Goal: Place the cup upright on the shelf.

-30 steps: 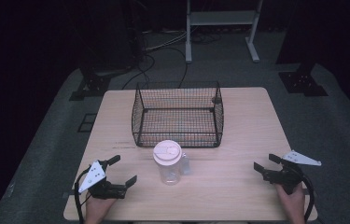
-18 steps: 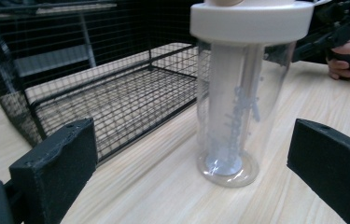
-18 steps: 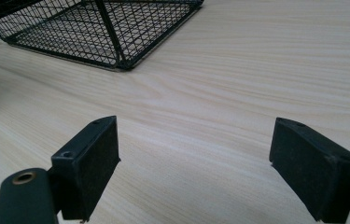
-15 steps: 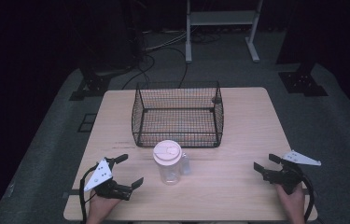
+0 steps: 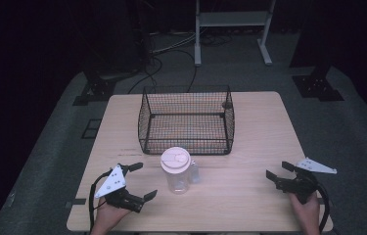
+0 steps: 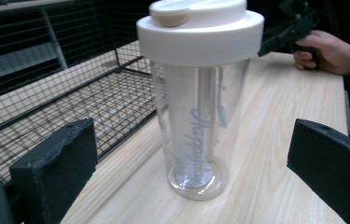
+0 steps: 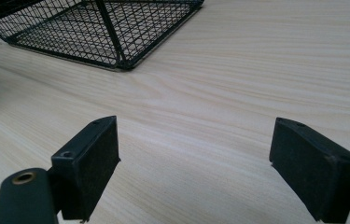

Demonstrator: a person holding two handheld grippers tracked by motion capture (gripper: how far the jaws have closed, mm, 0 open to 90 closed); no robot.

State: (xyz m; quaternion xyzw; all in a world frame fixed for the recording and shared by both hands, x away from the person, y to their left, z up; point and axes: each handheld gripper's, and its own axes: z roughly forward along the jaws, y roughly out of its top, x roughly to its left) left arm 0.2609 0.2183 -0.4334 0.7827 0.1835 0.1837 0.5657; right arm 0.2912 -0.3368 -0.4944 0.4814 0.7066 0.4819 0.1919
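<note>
A clear plastic shaker bottle [image 5: 175,172] with a white lid stands upright on the wooden table [image 5: 249,147], just in front of a black wire basket [image 5: 186,120]. My left gripper [image 5: 144,181] is open at the table's front left, a short way left of the bottle. In the left gripper view the bottle [image 6: 199,102] stands ahead between the wide-spread jaws, untouched. My right gripper [image 5: 278,170] is open near the front right edge, over bare wood, pointing left. In the right gripper view its jaws frame bare table, with the basket's corner [image 7: 116,32] ahead.
The basket is empty and takes up the table's middle back. A person's hand [image 6: 326,51] with the other gripper appears beyond the bottle in the left gripper view. Dark floor, cables and a white stand [image 5: 232,19] lie behind the table.
My left gripper has moved right and forward toward the bottle and turned to face it. The right gripper has stayed put.
</note>
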